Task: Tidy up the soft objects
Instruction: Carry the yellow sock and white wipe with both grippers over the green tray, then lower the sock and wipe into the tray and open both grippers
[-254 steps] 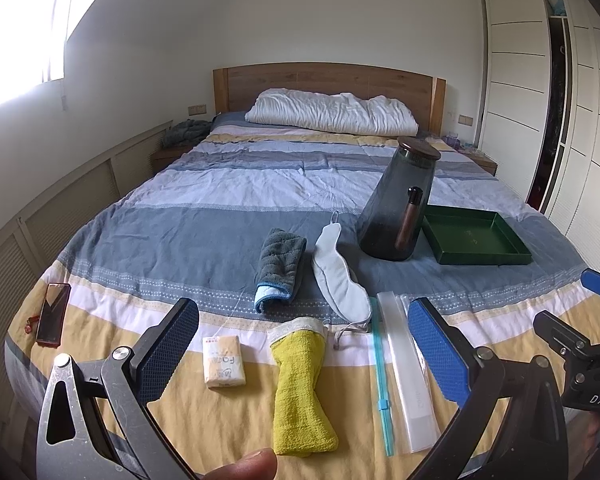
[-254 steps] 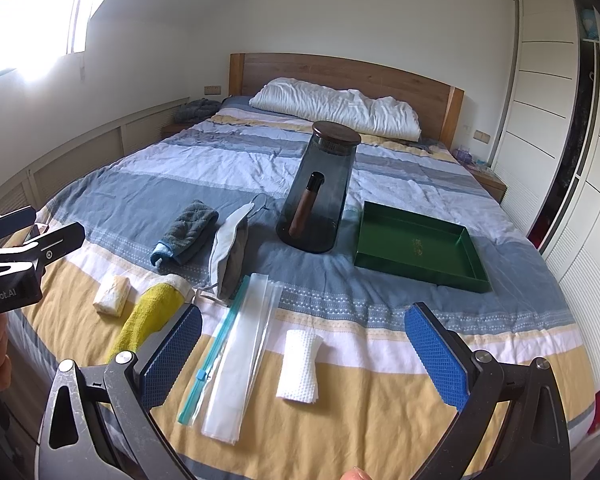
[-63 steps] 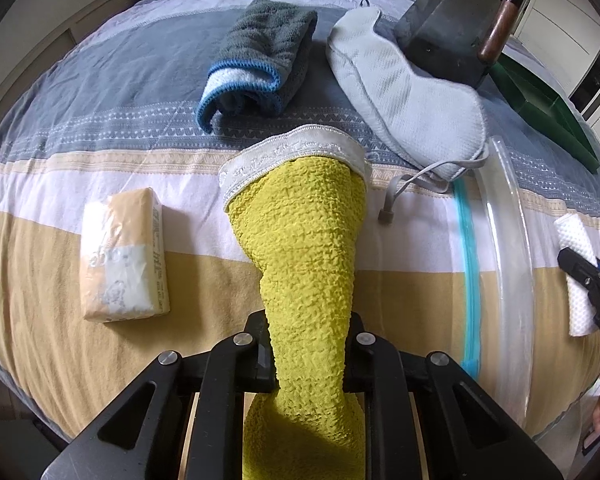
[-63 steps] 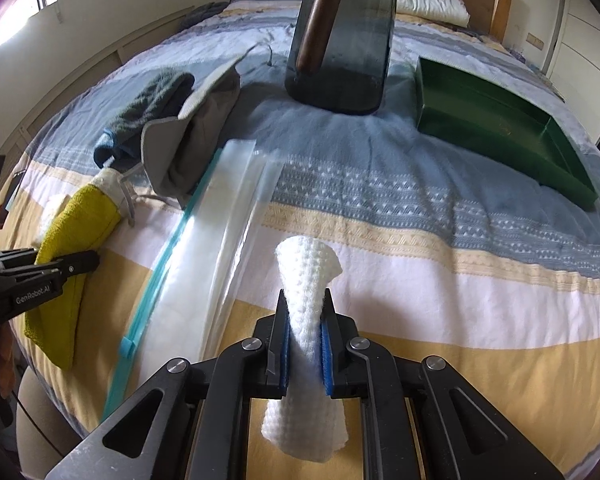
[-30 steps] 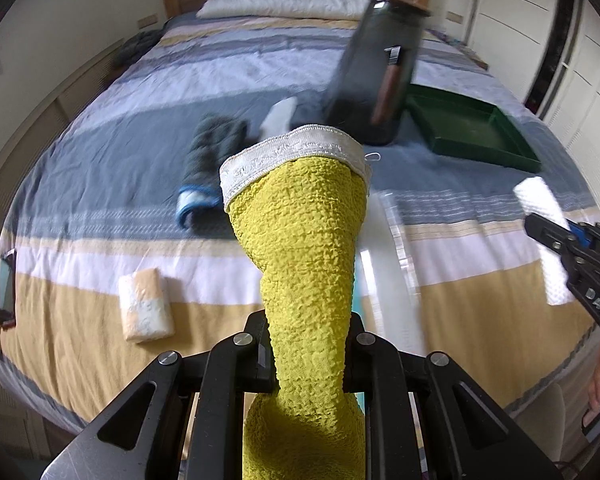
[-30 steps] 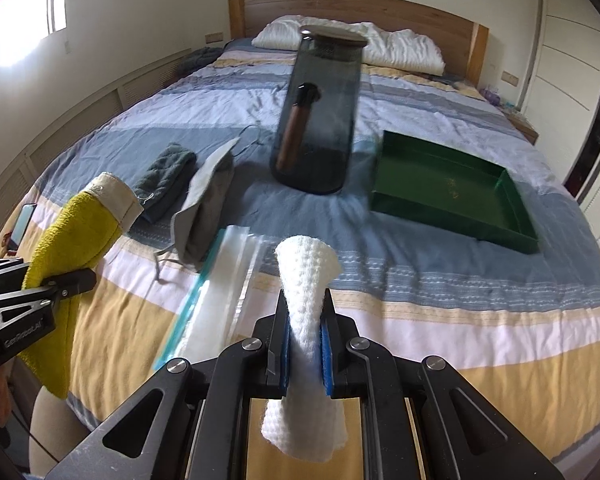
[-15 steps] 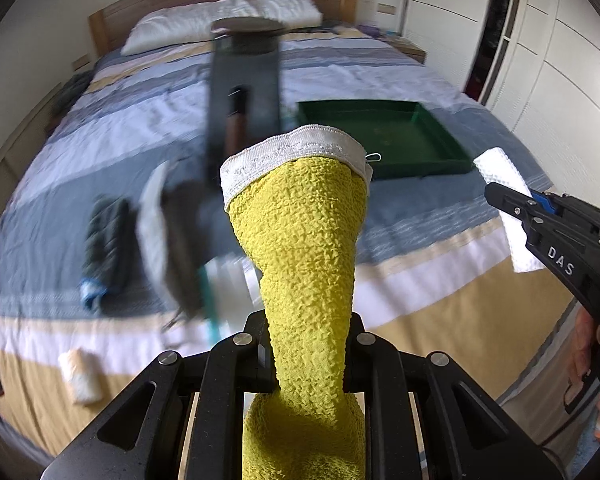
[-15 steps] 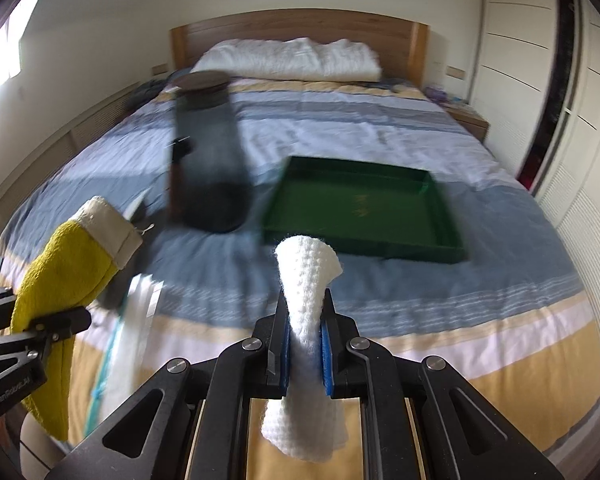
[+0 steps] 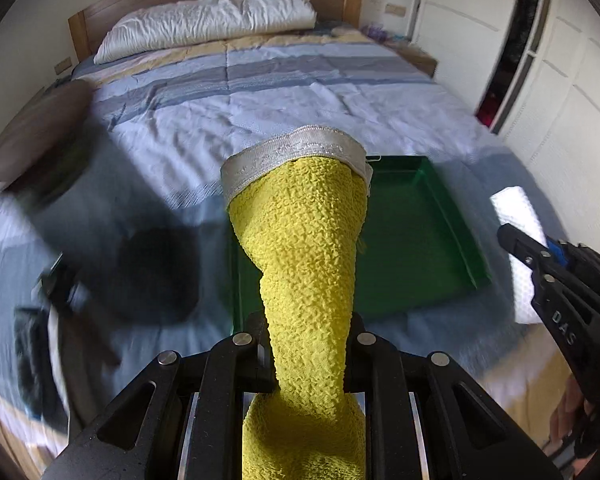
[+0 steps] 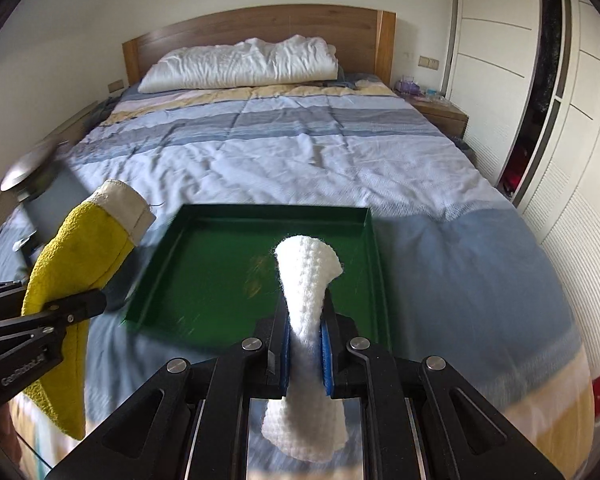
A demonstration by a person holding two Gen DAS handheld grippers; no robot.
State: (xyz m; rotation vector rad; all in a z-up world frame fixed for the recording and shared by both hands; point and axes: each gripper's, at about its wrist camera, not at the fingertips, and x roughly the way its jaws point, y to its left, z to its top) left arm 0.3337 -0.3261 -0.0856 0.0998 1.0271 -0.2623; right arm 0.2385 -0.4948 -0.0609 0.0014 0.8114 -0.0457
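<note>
On the left stands a tall dark jar (image 9: 100, 216), smooth, but too blurry to see well. Next comes the left gripper (image 9: 310, 360). Its black fingers are squeezed tight on a yellow towel (image 9: 304, 264). The towel is bumpy and fuzzy, rolled like a tube, with a flat grey-white band at its top end. It hangs in the air in front of the green tray (image 10: 172, 288). The tray is square, hard and shiny, with low walls, and it sits on the striped bed cover (image 10: 300, 152). Over the tray's right part, the right gripper (image 10: 306, 344) pinches a white cloth (image 10: 306, 276) between its blue pads (image 10: 327, 354). This cloth is soft, with tiny waffle bumps, rolled up. A puffy white pillow (image 10: 240, 64) lies by the wooden headboard (image 10: 260, 26).
</note>
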